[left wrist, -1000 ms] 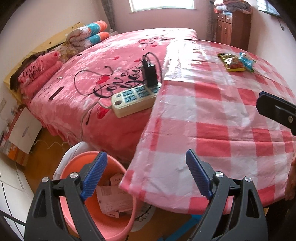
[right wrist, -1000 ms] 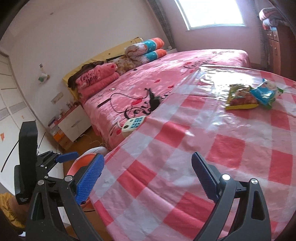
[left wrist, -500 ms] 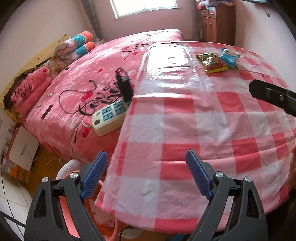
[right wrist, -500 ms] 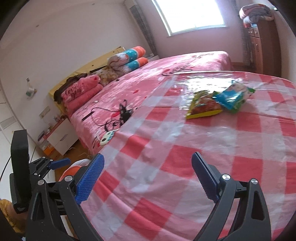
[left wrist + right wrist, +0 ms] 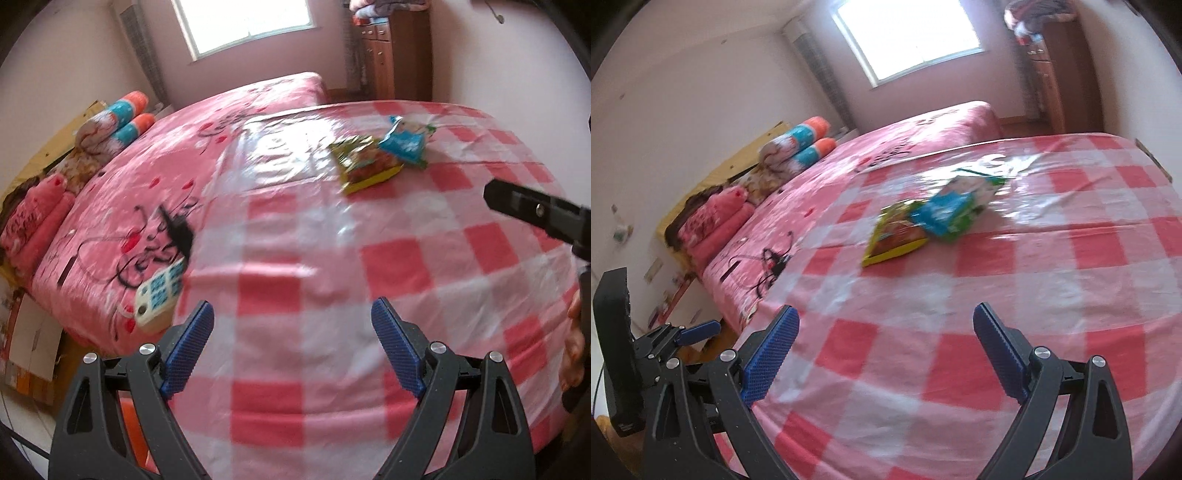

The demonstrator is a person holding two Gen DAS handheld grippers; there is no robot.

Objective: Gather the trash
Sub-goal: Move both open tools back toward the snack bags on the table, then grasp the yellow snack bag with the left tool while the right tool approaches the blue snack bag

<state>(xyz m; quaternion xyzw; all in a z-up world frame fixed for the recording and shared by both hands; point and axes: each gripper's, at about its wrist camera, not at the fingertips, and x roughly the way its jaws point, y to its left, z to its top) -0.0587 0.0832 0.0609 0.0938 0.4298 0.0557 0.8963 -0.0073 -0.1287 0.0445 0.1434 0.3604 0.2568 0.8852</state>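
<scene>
Two empty snack wrappers lie together on the pink checked tablecloth (image 5: 332,258): a yellow-green one (image 5: 365,164) and a blue one (image 5: 404,142) partly over it. They also show in the right wrist view, the yellow-green wrapper (image 5: 897,232) and the blue wrapper (image 5: 953,208). My left gripper (image 5: 291,339) is open and empty above the table's near edge, well short of them. My right gripper (image 5: 884,339) is open and empty, also short of them. A sliver of the orange bin (image 5: 127,417) shows below the left gripper.
A bed with a pink cover (image 5: 184,147) stands left of the table, with a white power strip (image 5: 159,295) and black charger (image 5: 177,229) on it. Rolled blankets (image 5: 798,147) lie at its head. A wooden cabinet (image 5: 391,55) stands at the back right.
Both grippers have risen and moved forward over the table toward the wrappers. The orange bin has dropped almost out of the left view. Both stay open.
</scene>
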